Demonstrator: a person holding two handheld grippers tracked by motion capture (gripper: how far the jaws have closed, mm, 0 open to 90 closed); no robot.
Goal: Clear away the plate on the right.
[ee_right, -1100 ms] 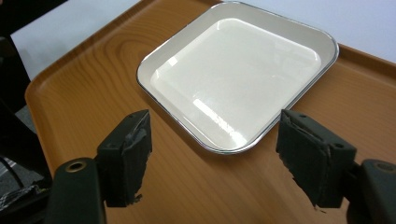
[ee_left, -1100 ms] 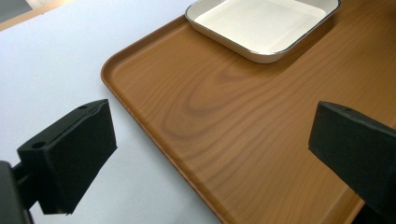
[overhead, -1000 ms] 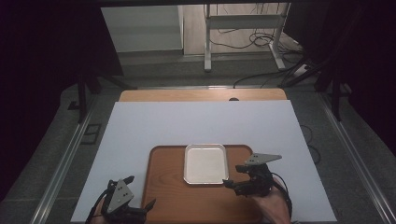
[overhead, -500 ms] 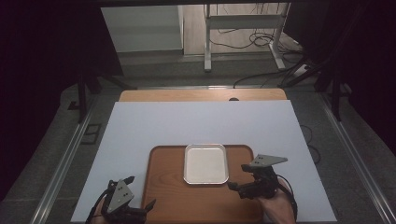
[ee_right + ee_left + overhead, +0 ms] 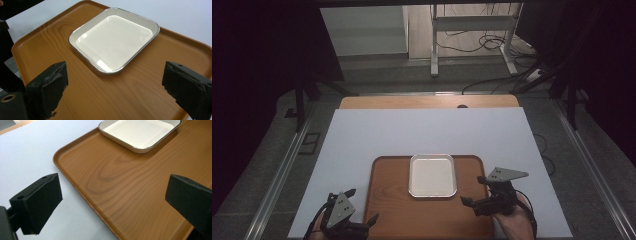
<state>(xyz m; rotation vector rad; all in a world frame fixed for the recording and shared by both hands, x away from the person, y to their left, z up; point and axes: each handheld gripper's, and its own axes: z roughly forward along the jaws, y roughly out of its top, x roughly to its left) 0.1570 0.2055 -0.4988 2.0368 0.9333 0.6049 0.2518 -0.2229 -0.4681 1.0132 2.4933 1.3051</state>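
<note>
A white square dish with a metal rim sits on the far middle of a brown wooden tray. My right gripper hovers over the tray's right side, just right of the dish's near corner. Its jaws have just been opening and nothing is between them. In the right gripper view the dish lies ahead of the open gripper, apart from the fingers. My left gripper stands open at the tray's near left corner. In the left gripper view the gripper straddles the tray's edge, with the dish farther off.
The tray rests on a pale sheet that covers the table. A strip of bare wooden tabletop shows at the far edge. Beyond it are dark floor, cables and a metal frame's legs.
My right gripper has drawn back a little from the dish, toward the right and the near edge, and its jaws stand wider. The left gripper and the dish have not moved.
</note>
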